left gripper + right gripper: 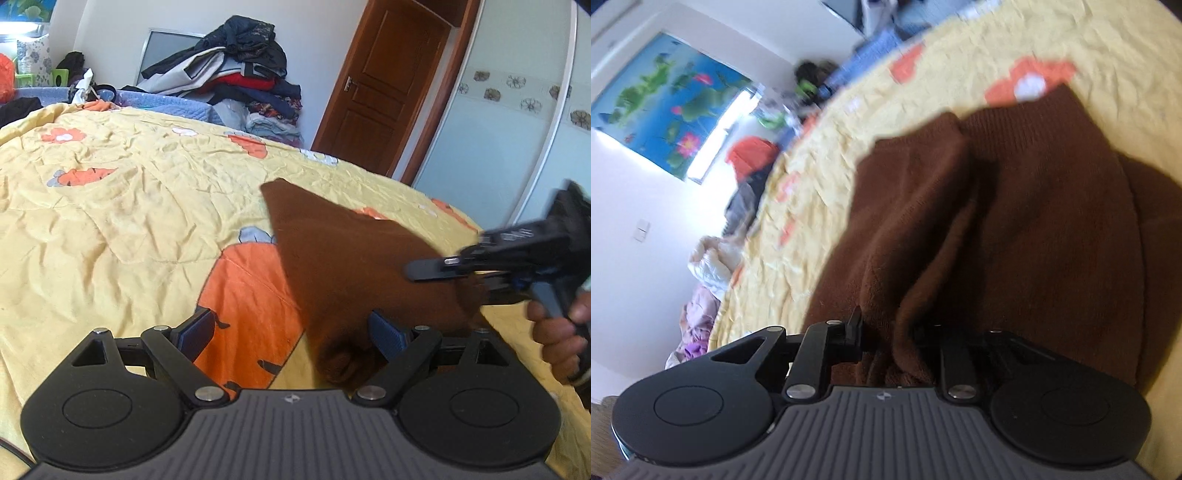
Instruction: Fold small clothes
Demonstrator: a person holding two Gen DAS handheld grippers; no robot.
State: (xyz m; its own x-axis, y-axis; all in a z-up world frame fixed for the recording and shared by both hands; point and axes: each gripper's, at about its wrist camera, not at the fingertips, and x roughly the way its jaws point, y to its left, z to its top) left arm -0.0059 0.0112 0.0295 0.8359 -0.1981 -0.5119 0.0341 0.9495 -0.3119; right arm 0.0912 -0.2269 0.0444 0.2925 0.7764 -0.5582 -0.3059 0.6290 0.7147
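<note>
A small brown knitted garment [343,258] lies on the yellow bedspread [129,206], partly lifted at its right side. My left gripper [291,336] is open, its blue pads wide apart, and the garment's near bunched corner lies beside the right pad [388,334]. My right gripper [436,267] comes in from the right, held by a hand, and pinches the garment's edge. In the right wrist view the brown garment [1015,221] fills the frame and a fold of it is clamped between the closed fingers of the right gripper [890,338].
A pile of clothes [236,66] is stacked at the far edge of the bed. A wooden door [384,85] and a pale wardrobe [498,122] stand at the right. More laundry [713,258] lies beside the bed in the right wrist view.
</note>
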